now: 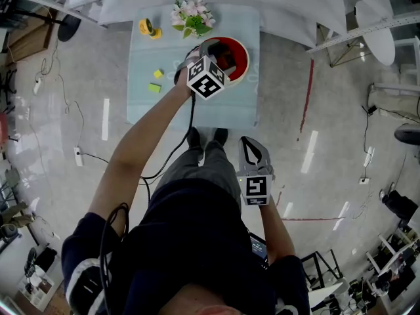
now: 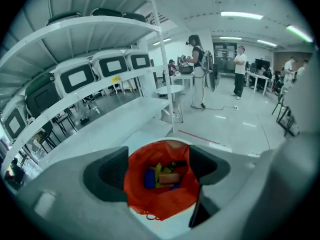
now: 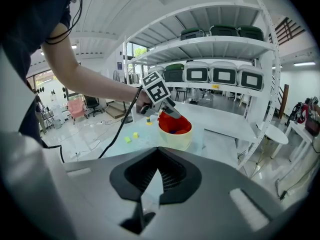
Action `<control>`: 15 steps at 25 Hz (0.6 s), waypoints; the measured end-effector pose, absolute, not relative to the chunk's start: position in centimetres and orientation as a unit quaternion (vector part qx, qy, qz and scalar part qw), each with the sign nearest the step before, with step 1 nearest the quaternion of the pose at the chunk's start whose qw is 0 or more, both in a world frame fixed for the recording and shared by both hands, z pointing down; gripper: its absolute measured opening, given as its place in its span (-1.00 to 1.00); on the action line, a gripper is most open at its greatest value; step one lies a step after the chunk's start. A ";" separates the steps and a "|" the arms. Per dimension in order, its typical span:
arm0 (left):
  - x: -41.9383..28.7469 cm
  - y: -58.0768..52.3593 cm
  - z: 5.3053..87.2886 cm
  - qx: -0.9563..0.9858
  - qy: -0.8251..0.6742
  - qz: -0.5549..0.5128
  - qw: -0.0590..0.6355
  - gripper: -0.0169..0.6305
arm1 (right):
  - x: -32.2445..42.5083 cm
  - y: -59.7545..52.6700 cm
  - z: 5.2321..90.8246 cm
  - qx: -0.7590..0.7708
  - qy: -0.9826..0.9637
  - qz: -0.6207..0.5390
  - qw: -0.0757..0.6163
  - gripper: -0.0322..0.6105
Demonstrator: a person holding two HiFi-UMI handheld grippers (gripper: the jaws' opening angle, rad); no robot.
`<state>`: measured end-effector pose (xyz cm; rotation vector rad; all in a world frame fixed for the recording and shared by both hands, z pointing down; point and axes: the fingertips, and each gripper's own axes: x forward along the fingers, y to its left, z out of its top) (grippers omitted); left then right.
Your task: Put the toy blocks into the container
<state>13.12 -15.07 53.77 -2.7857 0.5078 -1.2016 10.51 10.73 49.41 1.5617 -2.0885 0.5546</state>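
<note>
Blocks lie in two places. Head view: a yellow block point(image 1: 158, 73) and a green block point(image 1: 155, 88) sit loose on the table point(image 1: 141, 110), left of the left gripper point(image 1: 216, 52), which hangs over the red-lined container point(image 1: 241, 61) at the far right. The right gripper point(image 1: 252, 144) is nearer, off the table.

Left gripper view: the left gripper point(image 2: 159, 166) has its jaws wide apart and empty. The container point(image 2: 150, 199) is straight below, with blocks point(image 2: 162, 176) inside.

Right gripper view: the right gripper point(image 3: 157, 171) has its jaws together on nothing. The container point(image 3: 175, 134) stands far ahead, with the yellow block point(image 3: 135, 135) and green block point(image 3: 127, 140) to its left.
</note>
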 end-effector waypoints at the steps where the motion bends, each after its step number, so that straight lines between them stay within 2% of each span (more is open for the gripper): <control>1: 12.8 -15.0 53.4 -0.906 0.168 -0.386 0.034 0.27 | 10.4 10.7 49.4 0.568 -0.762 0.201 0.235 -0.90; 15: 6.4 -14.0 49.0 -0.919 0.233 -0.318 0.023 0.27 | 9.1 10.7 49.4 0.549 -0.775 0.196 0.244 -0.90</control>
